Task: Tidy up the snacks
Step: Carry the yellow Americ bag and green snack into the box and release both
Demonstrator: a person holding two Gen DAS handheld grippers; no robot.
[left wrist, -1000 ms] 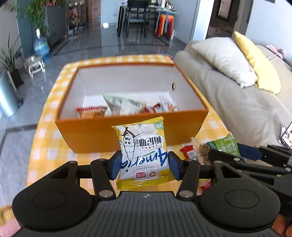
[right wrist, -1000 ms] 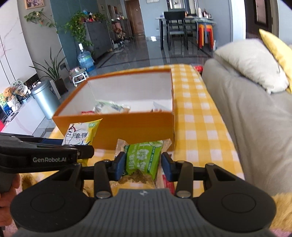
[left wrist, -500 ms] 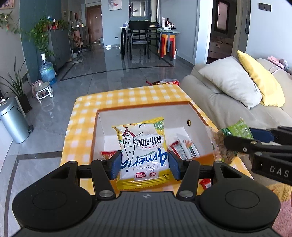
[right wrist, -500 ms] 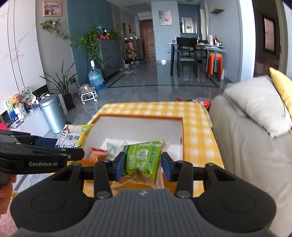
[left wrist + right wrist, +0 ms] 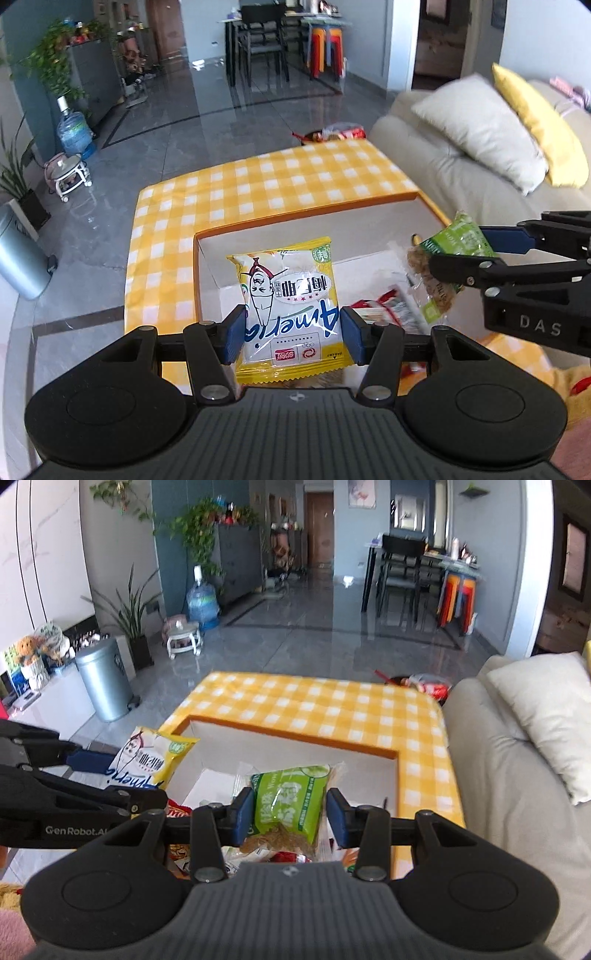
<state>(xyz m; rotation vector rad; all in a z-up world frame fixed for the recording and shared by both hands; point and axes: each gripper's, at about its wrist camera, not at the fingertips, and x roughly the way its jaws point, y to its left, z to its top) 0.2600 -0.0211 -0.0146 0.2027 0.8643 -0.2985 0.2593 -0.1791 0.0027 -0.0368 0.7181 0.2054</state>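
Gripping a yellow-and-white plastic snack packet (image 5: 290, 302), the left gripper (image 5: 291, 334) holds it above the orange, white-lined cardboard box (image 5: 295, 221). Right gripper (image 5: 290, 814) clamps a green crinkly snack packet (image 5: 291, 799) over the same box, on the yellow-checked tablecloth (image 5: 332, 705).

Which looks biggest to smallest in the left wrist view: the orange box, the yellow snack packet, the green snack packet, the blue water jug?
1. orange box
2. yellow snack packet, though it sits closest to the camera
3. green snack packet, partly hidden by the right gripper
4. blue water jug, far off, so its true size is unsure
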